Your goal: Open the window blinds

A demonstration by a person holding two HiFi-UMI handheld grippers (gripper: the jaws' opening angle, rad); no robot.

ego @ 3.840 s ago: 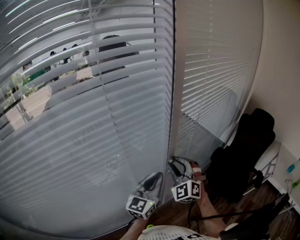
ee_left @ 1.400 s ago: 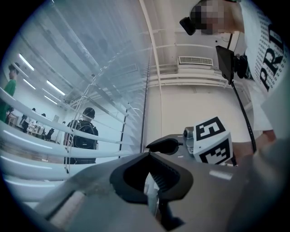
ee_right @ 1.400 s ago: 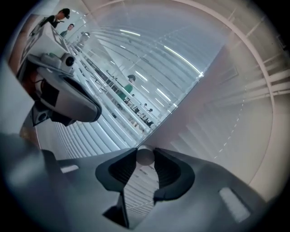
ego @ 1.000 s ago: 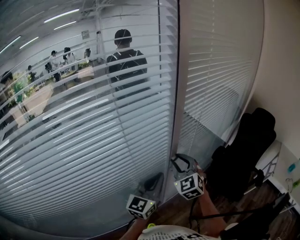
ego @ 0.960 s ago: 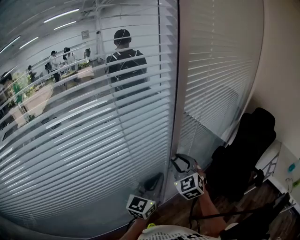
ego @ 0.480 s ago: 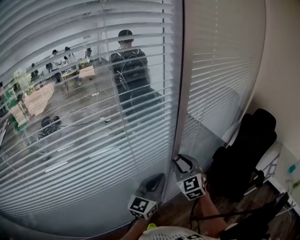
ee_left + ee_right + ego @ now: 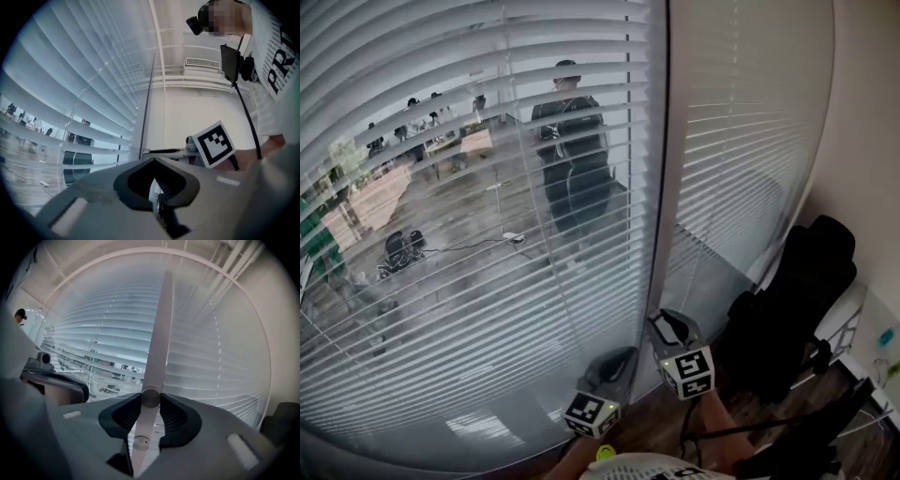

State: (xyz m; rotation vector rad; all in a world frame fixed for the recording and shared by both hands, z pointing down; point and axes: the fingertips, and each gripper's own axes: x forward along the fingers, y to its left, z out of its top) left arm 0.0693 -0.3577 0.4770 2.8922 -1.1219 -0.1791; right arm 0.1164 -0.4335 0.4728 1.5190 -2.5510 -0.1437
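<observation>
The left window blind point(image 7: 487, 234) has its white slats tilted nearly flat, so the room beyond shows through. The right blind point(image 7: 741, 141) stays mostly closed. In the right gripper view the white tilt wand point(image 7: 159, 333) runs up between the jaws of my right gripper point(image 7: 150, 398), which is shut on it. That right gripper point(image 7: 670, 323) sits at the foot of the frame between the two blinds. My left gripper point(image 7: 614, 361) hangs beside it, close to the left blind's lower slats. Seen from its own camera, the left gripper point(image 7: 154, 161) has its jaws together, with nothing seen held.
A black chair point(image 7: 787, 309) stands at the right, against the beige wall point(image 7: 872, 141), on a wooden floor point(image 7: 666, 427). Beyond the glass a person point(image 7: 572, 141) stands among desks. The right gripper's marker cube point(image 7: 214, 144) shows in the left gripper view.
The left blind's slats have tilted further open and more of the room beyond shows. My right gripper has rolled with the wand in it. The left gripper has barely moved.
</observation>
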